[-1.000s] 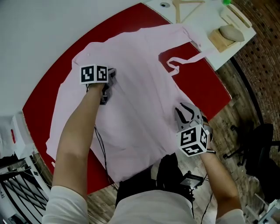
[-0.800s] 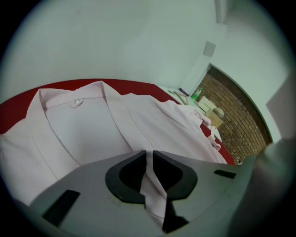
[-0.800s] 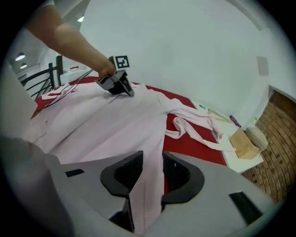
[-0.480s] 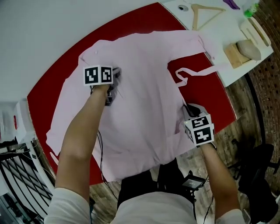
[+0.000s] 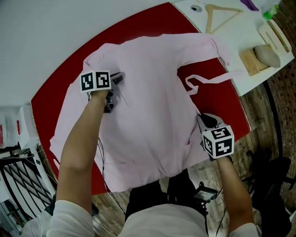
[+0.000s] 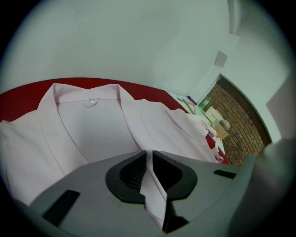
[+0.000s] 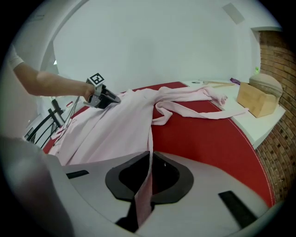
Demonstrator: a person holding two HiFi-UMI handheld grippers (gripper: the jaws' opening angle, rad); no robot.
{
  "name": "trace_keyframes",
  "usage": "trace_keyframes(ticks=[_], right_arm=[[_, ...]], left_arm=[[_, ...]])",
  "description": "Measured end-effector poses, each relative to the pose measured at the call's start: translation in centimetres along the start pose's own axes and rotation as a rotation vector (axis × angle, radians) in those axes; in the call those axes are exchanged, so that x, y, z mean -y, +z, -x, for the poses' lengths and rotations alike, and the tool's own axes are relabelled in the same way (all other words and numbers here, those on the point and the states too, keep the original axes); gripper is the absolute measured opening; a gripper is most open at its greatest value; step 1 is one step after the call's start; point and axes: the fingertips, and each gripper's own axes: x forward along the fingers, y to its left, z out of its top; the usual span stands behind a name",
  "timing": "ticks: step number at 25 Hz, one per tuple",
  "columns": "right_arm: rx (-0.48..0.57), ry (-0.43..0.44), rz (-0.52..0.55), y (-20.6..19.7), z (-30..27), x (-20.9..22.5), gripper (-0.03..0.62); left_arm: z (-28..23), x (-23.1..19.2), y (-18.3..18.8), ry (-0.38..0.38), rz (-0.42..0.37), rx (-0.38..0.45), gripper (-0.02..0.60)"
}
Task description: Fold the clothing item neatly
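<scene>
Head view first: the pink shirt (image 5: 148, 102) is spread out on the red table (image 5: 55, 92), collar end away from the person and hem right at the near edge. The left gripper (image 5: 115, 92) is up by the shoulder area, not far below the collar. The right gripper (image 5: 202, 120) is down on the shirt's right-hand side edge, closer to the hem. One sleeve (image 5: 208, 79) trails off to the right across bare table and ends by the white counter (image 5: 240, 28), where a hanger (image 5: 222, 14) and a wooden block (image 5: 252, 59) sit.

Left gripper view: the jaws are shut on a thin ridge of pink fabric that runs straight up between the pads. Beyond them the open collar (image 6: 88, 98) lies pretty flat with a button showing.

Right gripper view: same deal here. The jaws have just been closing and are now pinched on the shirt's edge, with a strip of cloth standing up between them. The loose sleeve snakes across the red top ahead, and the other hand shows at the far left.

Progress-wise, I'd say this is early days. The shirt looks laid out and roughly smoothed, but I can't see a single finished fold, and that sleeve isn't tucked in. With both grippers holding cloth, my guess is the first side fold or a tug to straighten things is next. Sleeves, sides and the final halving all look left to do.
</scene>
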Motion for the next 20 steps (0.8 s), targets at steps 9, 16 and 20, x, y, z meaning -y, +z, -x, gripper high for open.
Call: trace_keyframes(ticks=[9,16,20], right_arm=[[-0.015,-0.01,-0.012,-0.3,0.0,0.3,0.029],[-0.01,-0.005,-0.009,-0.6,-0.2,0.3,0.029],[-0.013,-0.001,-0.011,-0.6,-0.2,0.3,0.029]], left_arm=[[-0.8,-0.4,0.7,0.049,0.089,0.015,0.086],[-0.1,-1.5,1.2,0.002,0.157,0.034,0.103],[-0.7,-1.2,1.2,0.001,0.132,0.022,0.096]])
